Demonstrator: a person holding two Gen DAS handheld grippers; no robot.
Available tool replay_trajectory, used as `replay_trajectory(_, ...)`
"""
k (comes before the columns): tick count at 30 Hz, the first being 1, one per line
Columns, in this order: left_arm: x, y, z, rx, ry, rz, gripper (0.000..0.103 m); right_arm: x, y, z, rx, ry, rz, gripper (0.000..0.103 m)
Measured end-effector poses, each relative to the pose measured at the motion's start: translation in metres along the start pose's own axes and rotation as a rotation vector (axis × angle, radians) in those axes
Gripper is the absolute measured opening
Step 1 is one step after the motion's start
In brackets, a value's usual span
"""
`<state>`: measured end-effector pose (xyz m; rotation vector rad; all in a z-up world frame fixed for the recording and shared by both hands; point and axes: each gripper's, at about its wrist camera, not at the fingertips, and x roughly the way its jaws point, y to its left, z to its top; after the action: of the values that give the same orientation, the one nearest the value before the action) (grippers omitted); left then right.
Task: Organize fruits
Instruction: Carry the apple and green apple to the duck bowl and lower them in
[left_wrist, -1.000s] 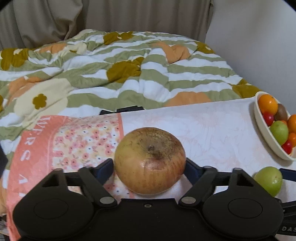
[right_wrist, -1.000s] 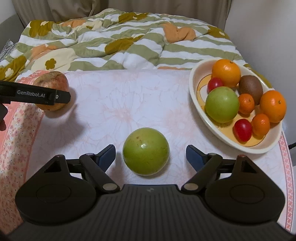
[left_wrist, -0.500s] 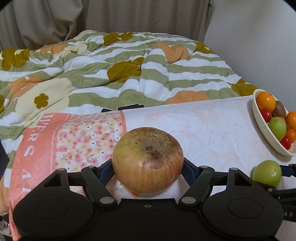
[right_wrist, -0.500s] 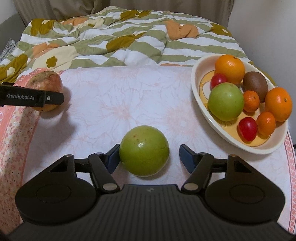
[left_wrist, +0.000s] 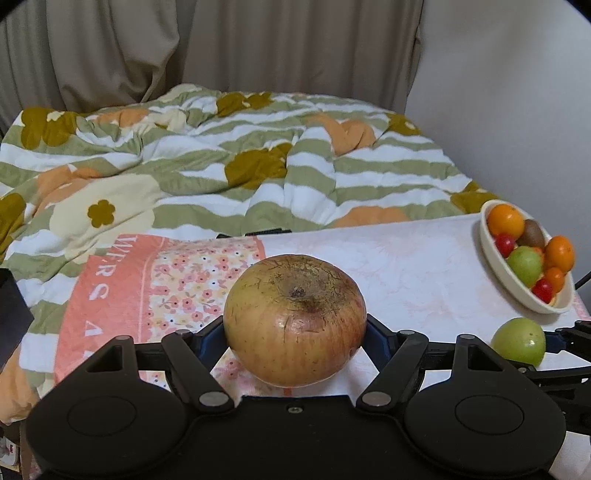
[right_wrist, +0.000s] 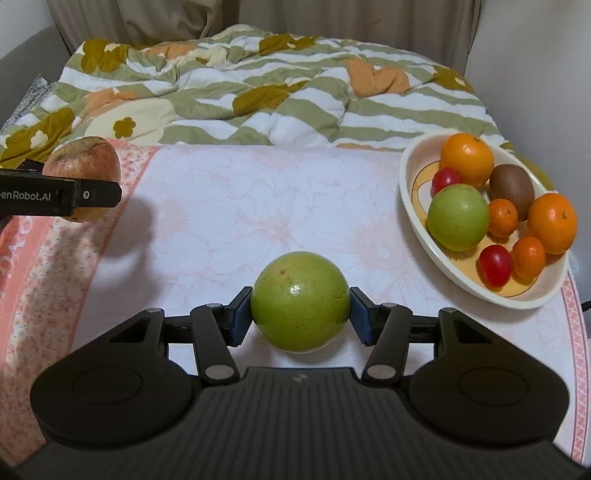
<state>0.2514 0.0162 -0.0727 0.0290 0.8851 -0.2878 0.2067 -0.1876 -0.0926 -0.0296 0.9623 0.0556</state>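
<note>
My left gripper (left_wrist: 295, 332) is shut on a large reddish-brown apple (left_wrist: 294, 319) and holds it just above the table's left side; the apple also shows in the right wrist view (right_wrist: 83, 177). My right gripper (right_wrist: 300, 314) is shut on a green apple (right_wrist: 300, 301) near the table's front; the green apple shows in the left wrist view (left_wrist: 519, 340). A cream oval bowl (right_wrist: 417, 218) at the right holds oranges, a kiwi, a green apple and small red fruits.
The table wears a pale floral cloth (right_wrist: 258, 206) with a pink flowered border at the left (left_wrist: 110, 295). A bed with a green striped flowered quilt (left_wrist: 221, 162) lies right behind the table. A wall stands to the right.
My right gripper's fingers closed onto the green apple. My left gripper, holding the reddish apple, rose and drew back a little from the bowl.
</note>
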Motion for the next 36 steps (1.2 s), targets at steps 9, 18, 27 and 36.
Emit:
replay_trajectory(9, -0.043, -0.013, -0.006, 0.012, -0.075, -0.04, 0.078, -0.047, -0.001, 0.001, 0.047, -0.092, -0.016, 0.07)
replay_trajectory(18, -0.076, -0.051, -0.008, 0.011, -0.139, -0.057, 0.078, -0.089, -0.032, -0.007, 0.066, -0.154, -0.015, 0.07)
replay_trajectory(27, -0.096, -0.118, -0.003, -0.047, -0.202, -0.007, 0.078, -0.119, -0.1, -0.002, 0.0, -0.204, 0.03, 0.07)
replay_trajectory(36, -0.08, -0.187, 0.008, -0.086, -0.226, 0.021, 0.078, -0.116, -0.169, 0.003, -0.082, -0.217, 0.082, 0.07)
